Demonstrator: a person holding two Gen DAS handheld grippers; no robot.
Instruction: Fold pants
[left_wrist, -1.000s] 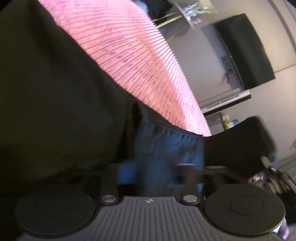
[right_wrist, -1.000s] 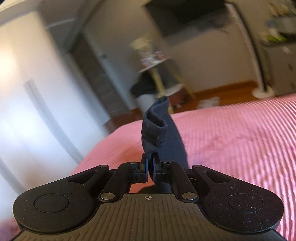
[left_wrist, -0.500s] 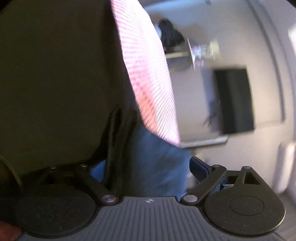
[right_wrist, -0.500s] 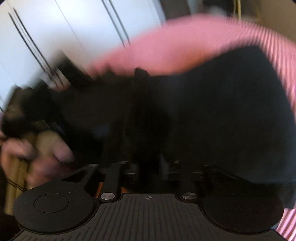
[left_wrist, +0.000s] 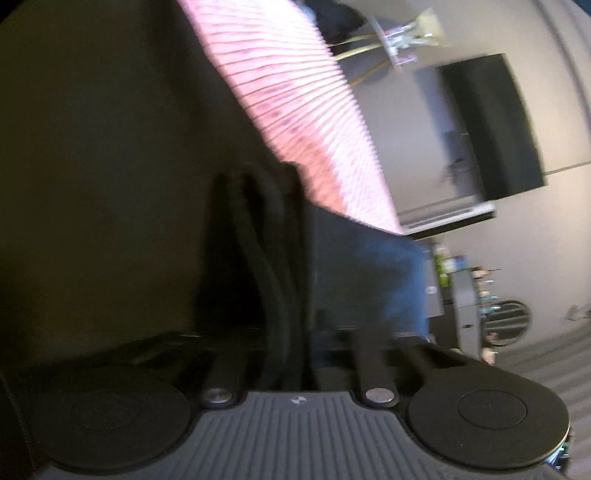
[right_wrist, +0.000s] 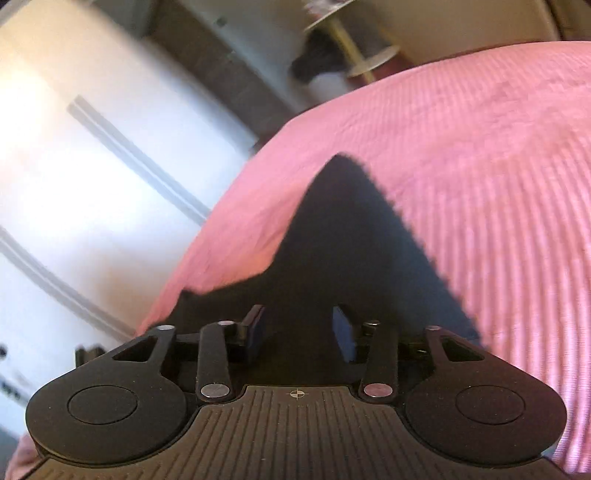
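The dark navy pants (right_wrist: 343, 240) lie on the pink ribbed bedspread (right_wrist: 480, 155) and run forward to a point in the right wrist view. My right gripper (right_wrist: 299, 330) is open just above the near end of the cloth, with nothing between its blue pads (right_wrist: 258, 328). In the left wrist view the pants (left_wrist: 110, 184) fill the left half of the frame. My left gripper (left_wrist: 291, 332) is shut on a bunched fold of the pants (left_wrist: 273, 266); its fingertips are hidden by the cloth.
The bedspread (left_wrist: 295, 103) slopes across the tilted left wrist view. A black wall screen (left_wrist: 491, 125) and a shelf of small items (left_wrist: 472, 280) are beyond the bed. White wardrobe doors (right_wrist: 74, 166) and a small round side table (right_wrist: 354, 55) stand past the bed's far edge.
My right gripper has let go of the pants and opened; the cloth it held up now lies flat on the bed. My left gripper closed on the bunched fold.
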